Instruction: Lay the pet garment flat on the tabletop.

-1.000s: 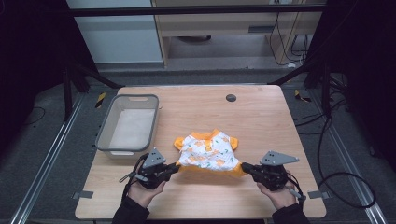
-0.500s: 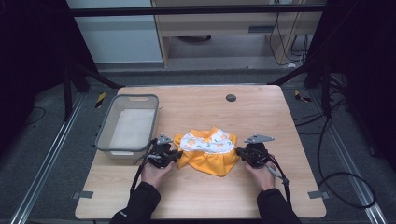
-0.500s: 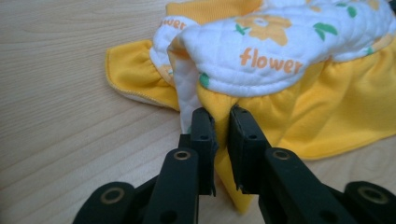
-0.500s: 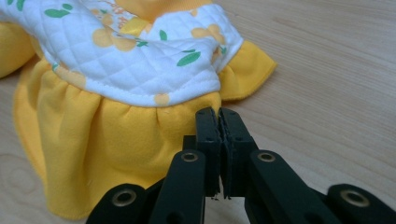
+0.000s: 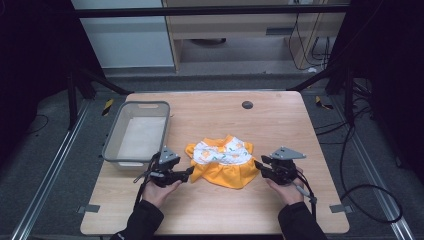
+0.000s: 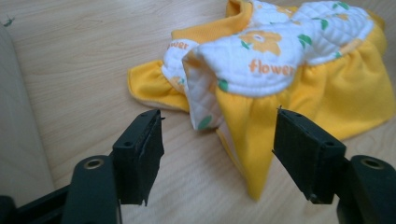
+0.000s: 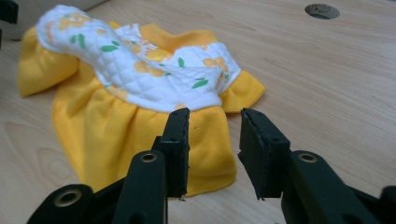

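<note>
A small yellow dress (image 5: 222,161) with a white quilted flower-print top lies rumpled on the wooden table (image 5: 300,125), partly folded over itself. My left gripper (image 5: 190,171) sits at its left edge. Its jaws have just been opening and stand wide in the left gripper view, with a corner of the yellow skirt (image 6: 252,154) lying loose between them. My right gripper (image 5: 257,164) sits at the dress's right edge. Its jaws have also just been opening, and they stand apart over the skirt hem (image 7: 205,154) without pressing on it.
A grey plastic bin (image 5: 112,150) stands at the table's left, close behind my left hand. A round dark cable hole (image 5: 247,105) sits in the tabletop at the far middle. Bare wood lies to the right of the dress and in front of it.
Both grippers were shut at the dress's near corners. They moved forward with the cloth, then opened and let go. The dress has settled on the table.
</note>
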`<state>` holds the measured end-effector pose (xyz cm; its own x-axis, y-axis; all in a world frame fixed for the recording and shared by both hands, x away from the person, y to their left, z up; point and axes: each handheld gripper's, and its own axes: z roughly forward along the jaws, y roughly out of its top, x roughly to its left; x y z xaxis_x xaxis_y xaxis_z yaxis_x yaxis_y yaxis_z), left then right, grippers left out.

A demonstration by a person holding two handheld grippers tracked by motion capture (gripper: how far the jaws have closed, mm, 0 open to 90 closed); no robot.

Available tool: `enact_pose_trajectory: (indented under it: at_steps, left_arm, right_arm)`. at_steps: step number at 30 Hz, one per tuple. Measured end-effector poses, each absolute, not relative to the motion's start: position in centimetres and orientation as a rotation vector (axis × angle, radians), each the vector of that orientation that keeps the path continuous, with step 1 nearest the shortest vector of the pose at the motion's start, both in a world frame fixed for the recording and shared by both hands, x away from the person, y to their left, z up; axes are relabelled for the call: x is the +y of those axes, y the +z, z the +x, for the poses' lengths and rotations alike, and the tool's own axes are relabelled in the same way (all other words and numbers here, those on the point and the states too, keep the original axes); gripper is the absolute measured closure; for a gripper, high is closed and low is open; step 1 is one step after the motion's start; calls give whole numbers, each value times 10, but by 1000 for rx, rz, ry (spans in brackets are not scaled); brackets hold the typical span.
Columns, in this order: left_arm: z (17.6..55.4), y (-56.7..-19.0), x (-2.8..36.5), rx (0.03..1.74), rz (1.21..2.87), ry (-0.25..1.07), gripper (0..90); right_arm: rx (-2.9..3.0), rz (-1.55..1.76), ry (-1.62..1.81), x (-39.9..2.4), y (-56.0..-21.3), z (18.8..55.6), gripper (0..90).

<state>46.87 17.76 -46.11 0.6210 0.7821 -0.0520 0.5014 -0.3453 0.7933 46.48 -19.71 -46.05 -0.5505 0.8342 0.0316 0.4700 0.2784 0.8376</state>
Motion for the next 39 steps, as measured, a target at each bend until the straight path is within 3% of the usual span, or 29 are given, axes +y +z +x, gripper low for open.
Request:
enact_pose_trajectory:
  at_steps: [4, 8, 22, 26, 28, 29, 30, 31, 33, 39]
  left_arm:
    - [452, -467, 187, 996, 2054, 432, 292]
    - [443, -476, 188, 976, 2095, 437, 356]
    - [457, -493, 160, 956, 2131, 413, 484]
    - [462, -500, 152, 973, 2153, 406, 587]
    - [463, -499, 152, 980, 2155, 393, 717]
    - [463, -499, 152, 980, 2155, 393, 740]
    - [461, -498, 152, 970, 2161, 399, 789]
    - [461, -498, 152, 970, 2161, 399, 817]
    - [460, -495, 153, 953, 2152, 411, 844]
    - [449, -471, 164, 907, 2084, 380, 858]
  right_arm:
    - [2169, 1130, 1212, -204, -464, 448, 548]
    - [2219, 1114, 1158, -208, -480, 442, 471]
    - [2216, 1211, 1129, -208, -500, 471, 454]
    - [2228, 1207, 1137, -206, -501, 475, 548]
    - [2247, 1212, 1145, -204, -500, 476, 673]
    - [2247, 1212, 1145, -204, -500, 476, 673]
    - [2256, 1202, 1138, -203, -499, 474, 767]
    - [2256, 1202, 1138, -203, -499, 474, 767]
    - [2258, 1194, 1142, -204, -496, 472, 858]
    - [2241, 1156, 1259, -210, -474, 458, 874]
